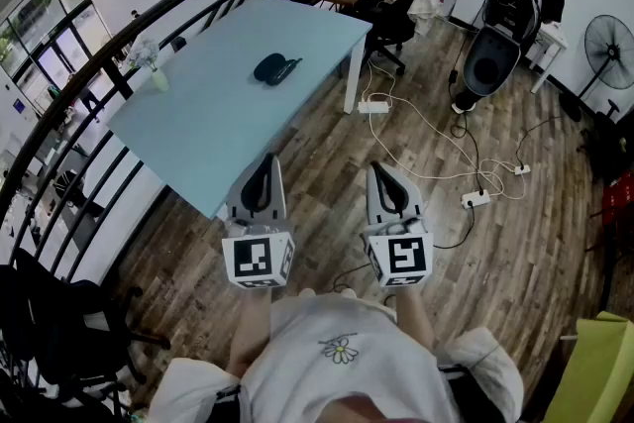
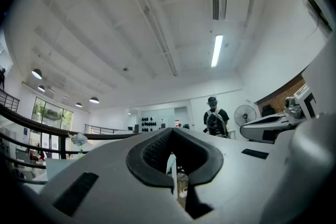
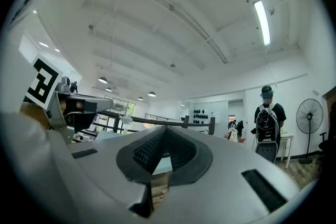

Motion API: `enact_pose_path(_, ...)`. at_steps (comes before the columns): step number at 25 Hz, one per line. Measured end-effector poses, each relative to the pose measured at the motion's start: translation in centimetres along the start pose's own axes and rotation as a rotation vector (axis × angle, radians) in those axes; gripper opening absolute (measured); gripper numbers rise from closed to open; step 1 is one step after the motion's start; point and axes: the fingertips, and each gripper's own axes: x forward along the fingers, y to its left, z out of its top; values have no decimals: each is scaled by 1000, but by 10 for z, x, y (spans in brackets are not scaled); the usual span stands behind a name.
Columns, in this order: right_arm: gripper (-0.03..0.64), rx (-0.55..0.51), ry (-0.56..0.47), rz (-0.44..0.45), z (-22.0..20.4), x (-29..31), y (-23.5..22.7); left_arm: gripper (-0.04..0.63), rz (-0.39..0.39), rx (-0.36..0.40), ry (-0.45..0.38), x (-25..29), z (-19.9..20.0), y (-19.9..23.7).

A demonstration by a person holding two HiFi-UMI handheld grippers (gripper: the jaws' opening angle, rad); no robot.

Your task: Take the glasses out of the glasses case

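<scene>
A dark glasses case (image 1: 275, 68) lies near the middle of the light blue table (image 1: 208, 114), far ahead of both grippers. From here I cannot tell whether it is open, and no glasses show apart from it. My left gripper (image 1: 261, 181) and right gripper (image 1: 387, 185) are held side by side close to my body, above the wooden floor short of the table's near corner, both pointing forward. In the left gripper view the left gripper (image 2: 173, 136) has its jaws together with nothing between them. The right gripper (image 3: 164, 136) in the right gripper view is likewise shut and empty.
A small vase of flowers (image 1: 149, 64) stands at the table's left edge beside a dark railing (image 1: 89, 84). Power strips and cables (image 1: 475, 198) lie on the floor to the right. A person with a backpack (image 1: 515, 5), a fan (image 1: 609, 40) and an office chair (image 1: 396, 15) stand farther off.
</scene>
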Motion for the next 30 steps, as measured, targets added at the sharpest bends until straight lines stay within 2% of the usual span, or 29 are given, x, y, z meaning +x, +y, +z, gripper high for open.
enact_pose_path(4,8,6,10,-5,-1,-5,-6,15,-3,4,-13,1,2,-8)
enact_pose_path(9,8,38,-5,-33,-7,-4,-28,15,-52,-12,-36,14,1,-28)
enact_pose_path(18,9,70,-2,38,-37,-8,-52,15,-43,-24,-18,38,-21,-59)
enact_pose_path(21,9,71,-6,89,-46,-2,-51,15,-17,-34,-16,50,-26,-54)
enact_pose_path(25,9,57,-7,151,-59,18,-53,15,6,-10,-27,78,-41,-44)
enact_pose_path(30,9,-19,-78,209,-74,92,-52,15,49,-1,-60,148,-64,2)
